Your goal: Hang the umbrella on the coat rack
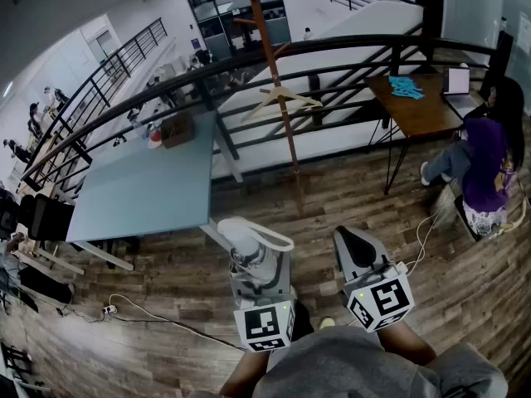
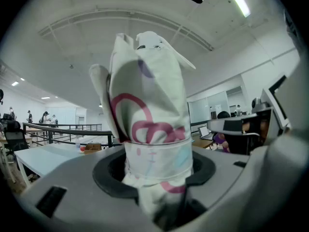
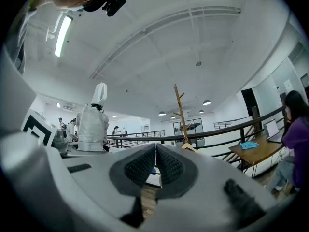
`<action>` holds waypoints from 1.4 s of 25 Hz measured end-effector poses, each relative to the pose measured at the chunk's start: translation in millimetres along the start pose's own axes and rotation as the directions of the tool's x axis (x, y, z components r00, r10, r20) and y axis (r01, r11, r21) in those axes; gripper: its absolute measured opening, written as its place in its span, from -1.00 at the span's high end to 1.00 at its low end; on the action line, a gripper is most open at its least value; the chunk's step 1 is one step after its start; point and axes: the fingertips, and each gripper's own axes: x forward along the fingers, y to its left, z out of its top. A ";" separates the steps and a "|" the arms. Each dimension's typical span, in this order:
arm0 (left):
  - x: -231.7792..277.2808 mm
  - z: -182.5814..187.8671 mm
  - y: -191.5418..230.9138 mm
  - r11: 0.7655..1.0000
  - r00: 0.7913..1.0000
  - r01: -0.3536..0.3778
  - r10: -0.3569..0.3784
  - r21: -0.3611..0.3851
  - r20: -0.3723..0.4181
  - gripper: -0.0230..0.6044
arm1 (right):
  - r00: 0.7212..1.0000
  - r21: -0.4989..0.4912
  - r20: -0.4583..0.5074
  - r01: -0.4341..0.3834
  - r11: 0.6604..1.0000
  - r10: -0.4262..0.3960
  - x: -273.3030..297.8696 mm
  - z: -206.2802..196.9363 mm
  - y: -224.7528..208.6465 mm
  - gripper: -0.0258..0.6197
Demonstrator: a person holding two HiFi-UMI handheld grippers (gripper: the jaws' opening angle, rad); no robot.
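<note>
A folded white umbrella (image 2: 149, 105) with pink markings stands upright between the jaws of my left gripper (image 2: 155, 175), which is shut on its lower part. In the head view the umbrella (image 1: 246, 237) and its strap loop rise from the left gripper (image 1: 253, 264) just above the floor. Beside it, my right gripper (image 1: 355, 247) is shut with nothing in it; its ribbed pads (image 3: 166, 167) touch. The brown wooden coat rack (image 1: 278, 89) stands ahead by the railing, with a wooden hanger (image 1: 282, 99) on it. From the right gripper view the coat rack (image 3: 181, 112) is far off.
A light-blue table (image 1: 149, 185) with a cardboard box (image 1: 177, 128) stands left of the rack. A dark railing (image 1: 348, 48) runs behind. At right, a person in purple (image 1: 488, 152) sits at a brown desk (image 1: 415, 106) with a laptop. A cable (image 1: 158, 315) lies on the wooden floor.
</note>
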 end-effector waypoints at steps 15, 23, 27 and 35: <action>52.8 1.6 10.7 1.000 1.000 -0.001 0.000 0.010 0.003 0.12 | 0.998 0.011 0.045 -0.055 0.998 0.054 48.1 1.9 -27.5 0.84; 93.8 5.6 16.7 1.000 1.000 0.014 -0.014 0.002 -0.002 0.12 | 0.995 0.023 0.025 -0.096 0.995 0.095 84.5 4.3 -32.8 0.84; 121.2 6.7 23.0 1.000 1.000 0.012 -0.012 0.003 -0.002 0.12 | 0.995 -0.010 0.017 -0.101 0.995 0.101 109.3 5.5 -43.8 0.84; 172.1 14.8 48.3 1.000 1.000 0.020 -0.020 0.009 -0.004 0.12 | 0.997 0.001 0.014 -0.070 0.998 0.070 164.3 15.6 -67.3 0.84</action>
